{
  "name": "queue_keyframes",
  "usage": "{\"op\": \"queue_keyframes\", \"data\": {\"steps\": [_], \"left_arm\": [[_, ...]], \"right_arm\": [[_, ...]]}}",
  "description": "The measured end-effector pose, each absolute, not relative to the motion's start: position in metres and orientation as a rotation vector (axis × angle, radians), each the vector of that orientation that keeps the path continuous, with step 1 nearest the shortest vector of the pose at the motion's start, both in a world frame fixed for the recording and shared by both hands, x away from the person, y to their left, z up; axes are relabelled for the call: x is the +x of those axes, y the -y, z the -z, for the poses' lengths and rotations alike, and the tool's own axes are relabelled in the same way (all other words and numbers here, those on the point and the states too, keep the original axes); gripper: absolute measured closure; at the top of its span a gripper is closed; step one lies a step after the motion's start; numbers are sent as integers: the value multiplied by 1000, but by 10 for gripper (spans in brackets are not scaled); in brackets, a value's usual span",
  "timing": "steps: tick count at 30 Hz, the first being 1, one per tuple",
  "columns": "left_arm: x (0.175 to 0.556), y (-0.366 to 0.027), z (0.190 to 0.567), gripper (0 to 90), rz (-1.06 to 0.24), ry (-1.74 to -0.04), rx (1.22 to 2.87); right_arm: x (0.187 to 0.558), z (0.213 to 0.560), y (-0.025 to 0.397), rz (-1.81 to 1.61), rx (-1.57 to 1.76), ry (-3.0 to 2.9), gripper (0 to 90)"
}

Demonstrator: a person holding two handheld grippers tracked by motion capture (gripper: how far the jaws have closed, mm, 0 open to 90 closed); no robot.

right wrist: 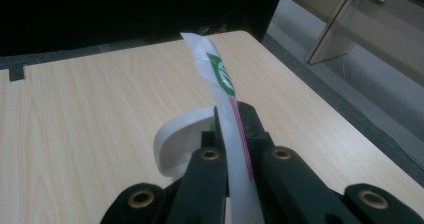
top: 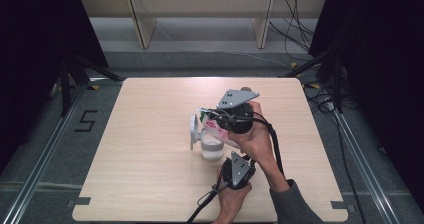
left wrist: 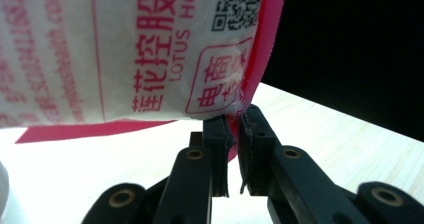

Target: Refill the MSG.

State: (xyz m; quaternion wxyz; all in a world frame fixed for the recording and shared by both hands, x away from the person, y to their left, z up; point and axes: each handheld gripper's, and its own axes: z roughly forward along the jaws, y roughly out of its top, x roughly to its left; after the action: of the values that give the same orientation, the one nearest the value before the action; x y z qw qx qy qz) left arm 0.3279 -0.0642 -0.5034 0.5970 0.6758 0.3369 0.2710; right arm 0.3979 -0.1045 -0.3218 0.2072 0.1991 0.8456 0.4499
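We hold the printed packet [top: 216,128] tilted over the white cup [top: 212,147] near the table's [top: 150,134] middle, the left gripper [left wrist: 234,120] pinching its lower corner and the right gripper [right wrist: 234,115] pinching its top edge, seemingly to pour.

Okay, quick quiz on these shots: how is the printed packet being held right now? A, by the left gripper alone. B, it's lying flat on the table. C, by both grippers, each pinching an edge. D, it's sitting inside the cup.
C: the left gripper pinches the packet at its pink corner, and the right gripper clamps its thin edge, above the white cup.

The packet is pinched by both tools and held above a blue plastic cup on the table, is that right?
Not quite: the cup is white, not blue, as the high view shows. The rest holds: the left tool and right tool both pinch the packet above it.
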Motion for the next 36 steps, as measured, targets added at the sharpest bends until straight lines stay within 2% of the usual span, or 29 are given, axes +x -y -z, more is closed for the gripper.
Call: {"op": "queue_keyframes", "data": {"steps": [17, 36], "left_arm": [[325, 64, 506, 798, -622, -773, 1615], [324, 57, 509, 710, -577, -774, 1649]], "right_arm": [[391, 313, 141, -1332, 575, -2294, 900], [389, 314, 169, -1424, 630, -2274, 900]]}}
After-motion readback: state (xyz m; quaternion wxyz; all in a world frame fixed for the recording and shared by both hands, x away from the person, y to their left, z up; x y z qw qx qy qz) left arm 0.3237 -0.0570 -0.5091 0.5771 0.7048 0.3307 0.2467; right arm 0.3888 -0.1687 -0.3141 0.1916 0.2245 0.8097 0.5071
